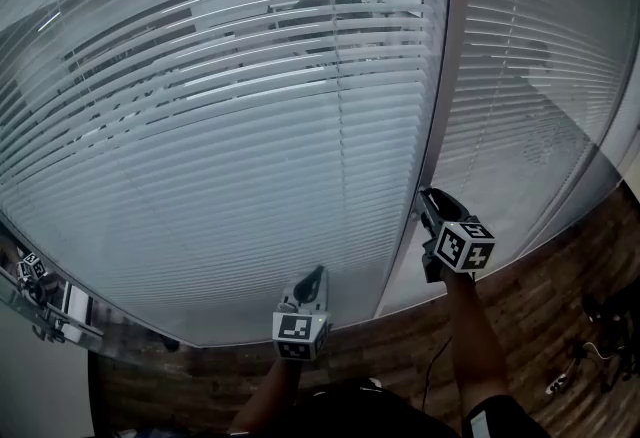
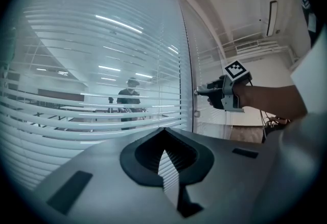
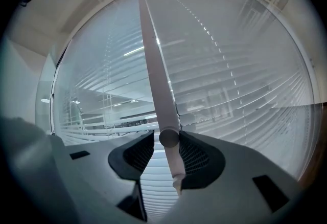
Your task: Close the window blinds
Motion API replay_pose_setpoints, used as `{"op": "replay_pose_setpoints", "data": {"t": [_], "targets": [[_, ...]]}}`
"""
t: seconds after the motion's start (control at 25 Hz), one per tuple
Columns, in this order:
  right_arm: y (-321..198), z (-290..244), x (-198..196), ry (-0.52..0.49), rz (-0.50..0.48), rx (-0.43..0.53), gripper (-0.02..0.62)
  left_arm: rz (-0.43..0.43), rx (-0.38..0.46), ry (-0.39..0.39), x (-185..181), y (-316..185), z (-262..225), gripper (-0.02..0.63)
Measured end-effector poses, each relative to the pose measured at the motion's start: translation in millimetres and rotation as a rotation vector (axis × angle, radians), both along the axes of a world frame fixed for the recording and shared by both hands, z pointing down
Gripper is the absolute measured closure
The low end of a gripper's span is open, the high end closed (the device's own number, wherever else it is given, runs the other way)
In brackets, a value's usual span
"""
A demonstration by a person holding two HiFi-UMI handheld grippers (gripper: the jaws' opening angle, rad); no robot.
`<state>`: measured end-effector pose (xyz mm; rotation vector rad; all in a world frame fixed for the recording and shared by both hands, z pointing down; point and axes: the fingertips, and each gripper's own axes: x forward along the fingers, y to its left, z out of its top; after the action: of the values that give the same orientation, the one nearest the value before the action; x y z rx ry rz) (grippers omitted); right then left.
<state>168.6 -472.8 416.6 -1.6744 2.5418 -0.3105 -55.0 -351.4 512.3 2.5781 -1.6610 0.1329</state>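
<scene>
Landmark throughout: the window post (image 1: 436,76), the pale upright between two panes.

Spread wide to the left of the post in the head view, the main window blinds (image 1: 220,156): lowered the whole way, slats not yet turned flat, with gaps enough in the upper part to show the room beyond. To the right of the post, a narrower set of blinds (image 1: 520,56), likewise lowered. At the foot of the post and curving off to both sides, a wooden floor (image 1: 540,316). Beyond the glass, left of the post and well behind it, a person (image 2: 131,99) in dark clothes, seen through the slats.

Hard against the post, low on its right edge, the right gripper (image 1: 428,201), pointed level at the window, marker cube (image 1: 465,248) toward the camera. Jaws standing wide, just broader than the tilt wand (image 3: 155,74) between them: one pad touching or all but touching it, a sliver of light at the other, so no firm squeeze.

Left of the post and lower, near the bottom of the blinds but short of them, the left gripper (image 1: 316,276): tips drawn together, only a thin slit further back, nothing in it.

Smallest, the wand itself: a pale rod hanging alongside the post, lower end just below the right gripper's jaws.
</scene>
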Motion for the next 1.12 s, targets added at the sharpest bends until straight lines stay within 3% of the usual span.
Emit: {"op": "replay_pose_setpoints", "data": {"t": [0.44,0.6,0.84,1.12], "targets": [[-3.2,2.1,3.1,0.036,0.007,-0.004,0.471,-0.009,0.008,0.018,-1.7,0.8,-1.1,0.611],[-3.3,2.2,2.2,0.113,0.025,0.015,0.472,-0.012,0.009,0.022,-3.7,0.1,-0.6,0.611],[-2.0,2.6,0.1,0.344,0.044,0.062,0.472,-0.002,0.011,0.015,-1.3,1.0,0.4,0.611],[3.6,-5.0,-14.6,0.792,0.085,0.171,0.472,0.002,-0.005,0.021,-1.1,1.7,3.3,0.611]]}}
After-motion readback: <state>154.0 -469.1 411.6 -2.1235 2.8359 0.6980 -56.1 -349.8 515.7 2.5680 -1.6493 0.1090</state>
